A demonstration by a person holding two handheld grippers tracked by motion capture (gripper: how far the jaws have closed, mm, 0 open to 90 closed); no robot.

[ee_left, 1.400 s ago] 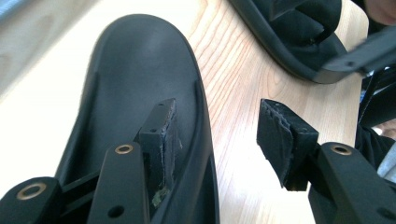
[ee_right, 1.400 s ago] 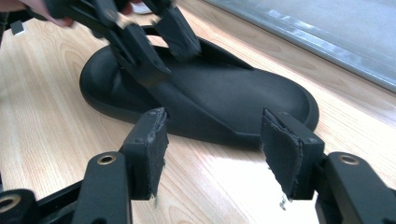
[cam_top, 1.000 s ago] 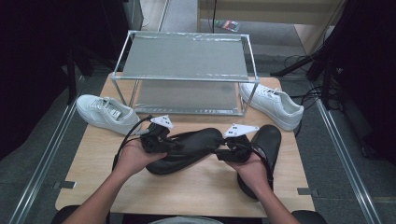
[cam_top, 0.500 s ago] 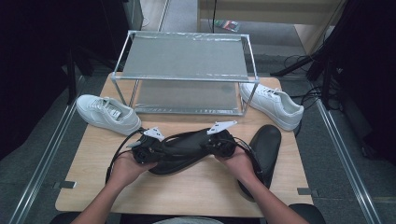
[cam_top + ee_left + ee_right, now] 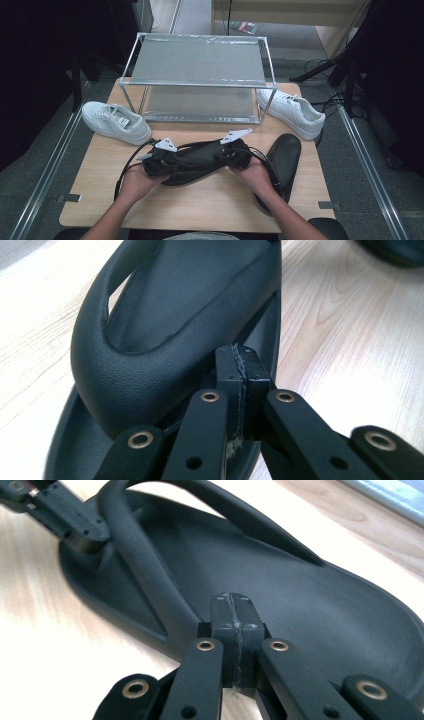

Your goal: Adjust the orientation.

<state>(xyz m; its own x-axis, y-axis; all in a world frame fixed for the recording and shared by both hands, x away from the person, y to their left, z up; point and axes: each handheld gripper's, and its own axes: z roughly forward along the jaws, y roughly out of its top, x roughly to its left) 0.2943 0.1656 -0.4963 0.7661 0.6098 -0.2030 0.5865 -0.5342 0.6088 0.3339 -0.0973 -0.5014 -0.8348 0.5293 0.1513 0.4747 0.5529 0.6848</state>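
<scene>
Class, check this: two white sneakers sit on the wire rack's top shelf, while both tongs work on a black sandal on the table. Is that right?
Not quite. In the high view the sneakers stand on the table, one at each end of the rack, not on its top shelf. The tongs do meet the black sandal.

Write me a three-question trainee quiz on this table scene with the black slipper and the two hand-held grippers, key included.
1. True or false: the jaws of the left gripper stand wide apart.
2. How many white lace-up sneakers lie on the light wooden table?
3. Multiple choice: the second black rubber slipper lies A) on the metal-framed two-tier rack, B) on the table at the person's right, C) inside a white sneaker.

Key
1. False: both jaws are closed together at the edge of the black rubber slipper with a broad strap; those of the right gripper are closed too.
2. Two: one white sneaker left of the rack, the other right of it.
3. B
</scene>
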